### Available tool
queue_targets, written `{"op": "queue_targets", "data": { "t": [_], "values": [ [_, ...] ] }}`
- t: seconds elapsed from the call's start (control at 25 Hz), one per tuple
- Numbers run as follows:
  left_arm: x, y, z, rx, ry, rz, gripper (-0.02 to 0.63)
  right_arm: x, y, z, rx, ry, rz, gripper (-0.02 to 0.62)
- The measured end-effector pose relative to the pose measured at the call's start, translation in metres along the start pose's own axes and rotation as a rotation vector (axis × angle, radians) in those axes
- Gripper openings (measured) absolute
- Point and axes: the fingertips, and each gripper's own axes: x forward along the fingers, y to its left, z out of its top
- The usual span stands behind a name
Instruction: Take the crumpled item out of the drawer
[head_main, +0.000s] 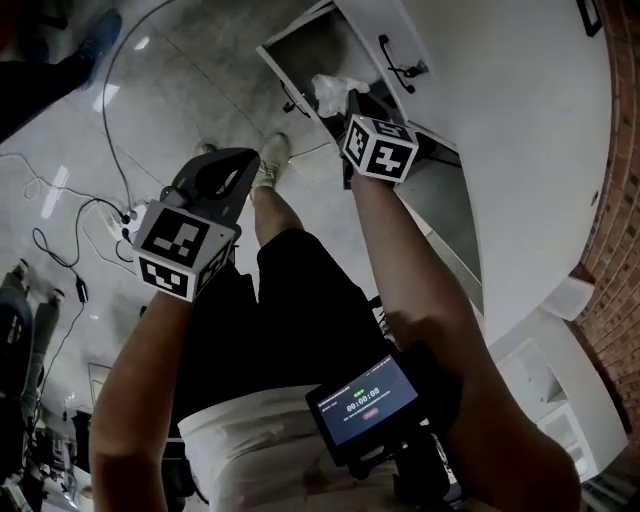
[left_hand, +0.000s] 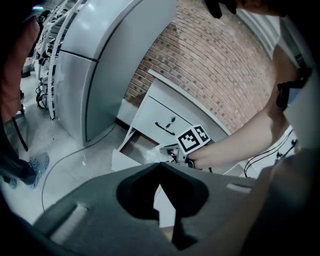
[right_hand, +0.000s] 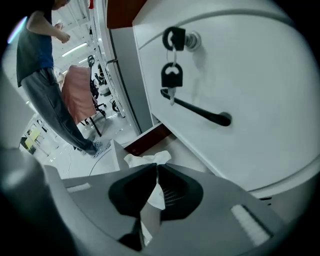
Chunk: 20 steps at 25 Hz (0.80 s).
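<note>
Two jaws pinched on the crumpled item at the open drawer

Two dark pads of the right gripper (right_hand: 156, 169) stand almost together at the lower centre of the right gripper view. A fold of the white crumpled item (right_hand: 146, 160) is nipped between them, and the rest of it puffs out just above the tips. The narrow pinch suits a thing this thin and soft, since a wider stance would let it slide out.

Just behind it, toward the middle of the frame, lies the open drawer (right_hand: 149, 137) with its brown inner wall showing. The item therefore sits at the drawer's mouth, though I cannot tell whether it is clear of the drawer floor. Filling the upper right is a closed drawer front (right_hand: 260, 75) with a black handle (right_hand: 197, 112) and a key (right_hand: 171, 76) hanging in its lock. That overhang is probably why the gripper is held low, in front of the opening.

The left gripper (left_hand: 159, 166) has its jaws pressed together on nothing, at the lower centre of its own view. In the head view it hangs at centre left, well apart from the drawer at the top, likely parked to give the working arm room. Lifting the item out looks to be the step in hand.
</note>
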Motion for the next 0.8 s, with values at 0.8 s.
{"op": "queue_targets", "data": {
  "t": [0.8],
  "values": [
    [-0.087,-0.021,0.008,0.104,-0.004,-0.045,0.003,-0.139,0.049,0.000,-0.003,-0.135,-0.004,0.026]
  ]
}}
